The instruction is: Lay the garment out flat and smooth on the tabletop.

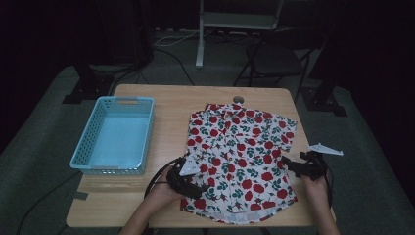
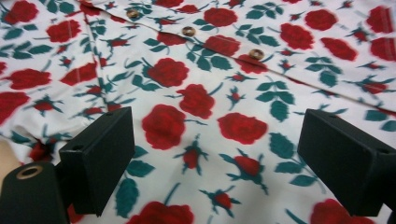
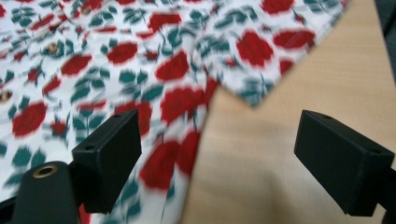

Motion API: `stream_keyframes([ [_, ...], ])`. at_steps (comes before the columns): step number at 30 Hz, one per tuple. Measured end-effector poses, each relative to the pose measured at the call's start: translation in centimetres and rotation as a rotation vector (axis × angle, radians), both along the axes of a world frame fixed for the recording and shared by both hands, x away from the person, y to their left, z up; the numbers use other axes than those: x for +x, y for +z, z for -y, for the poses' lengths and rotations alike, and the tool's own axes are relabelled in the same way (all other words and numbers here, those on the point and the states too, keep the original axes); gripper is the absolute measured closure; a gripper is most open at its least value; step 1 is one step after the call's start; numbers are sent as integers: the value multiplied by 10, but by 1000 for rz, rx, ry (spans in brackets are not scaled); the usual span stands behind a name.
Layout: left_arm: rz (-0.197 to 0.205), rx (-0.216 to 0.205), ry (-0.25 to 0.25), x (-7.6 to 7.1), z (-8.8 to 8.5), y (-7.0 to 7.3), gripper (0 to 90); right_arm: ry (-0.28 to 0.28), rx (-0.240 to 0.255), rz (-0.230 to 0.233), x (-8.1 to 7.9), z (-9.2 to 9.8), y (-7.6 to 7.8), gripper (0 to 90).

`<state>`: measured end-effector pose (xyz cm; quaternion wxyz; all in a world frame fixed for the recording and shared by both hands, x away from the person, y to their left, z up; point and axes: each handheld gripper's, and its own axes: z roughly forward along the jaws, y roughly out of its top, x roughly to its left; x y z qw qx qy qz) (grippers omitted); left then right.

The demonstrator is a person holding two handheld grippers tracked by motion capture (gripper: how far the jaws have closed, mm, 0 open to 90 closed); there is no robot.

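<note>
A short-sleeved shirt [image 1: 240,156], white with red roses and green leaves, lies flat on the wooden table [image 1: 171,107] with its collar at the far side. My left gripper [image 1: 193,183] rests at the shirt's near-left part. In the left gripper view its jaws stand wide apart over the printed cloth [image 2: 210,107], with nothing between them, and a row of brown buttons [image 2: 189,31] runs beyond. My right gripper [image 1: 289,165] is at the shirt's right side. It is open [image 3: 219,158] over the shirt's edge [image 3: 187,102] and the bare wood [image 3: 289,93].
A light blue plastic basket [image 1: 117,134] stands on the left half of the table. A small round object [image 1: 238,99] sits at the far edge. A folding chair [image 1: 274,58] and a white stand [image 1: 200,44] are on the floor behind the table.
</note>
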<state>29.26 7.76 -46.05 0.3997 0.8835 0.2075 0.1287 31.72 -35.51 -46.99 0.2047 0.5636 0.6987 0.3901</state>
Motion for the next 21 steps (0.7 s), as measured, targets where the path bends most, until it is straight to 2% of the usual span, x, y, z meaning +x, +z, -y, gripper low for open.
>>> stream_keyframes([
  [2,2,-14,-18,1,1,2,119,-8,0,11,-15,0,-2,142],
  [5,15,-13,-42,6,3,8,119,-23,-4,46,-36,1,-3,142],
  [9,23,-15,-65,19,6,16,119,-68,-19,85,-58,1,-6,142],
  [12,47,-36,-58,30,9,25,119,-71,-1,91,-74,-1,-10,142],
  [14,70,-55,-44,39,11,31,121,-71,-12,101,-85,-4,-14,142],
  [17,111,-75,-30,54,17,38,159,-120,-37,155,-102,-7,-15,143],
  [20,115,-58,-11,71,25,40,164,-159,-53,170,-116,-7,-16,146],
  [21,113,-55,-6,76,27,41,196,-167,-57,166,-120,-6,-18,146],
])
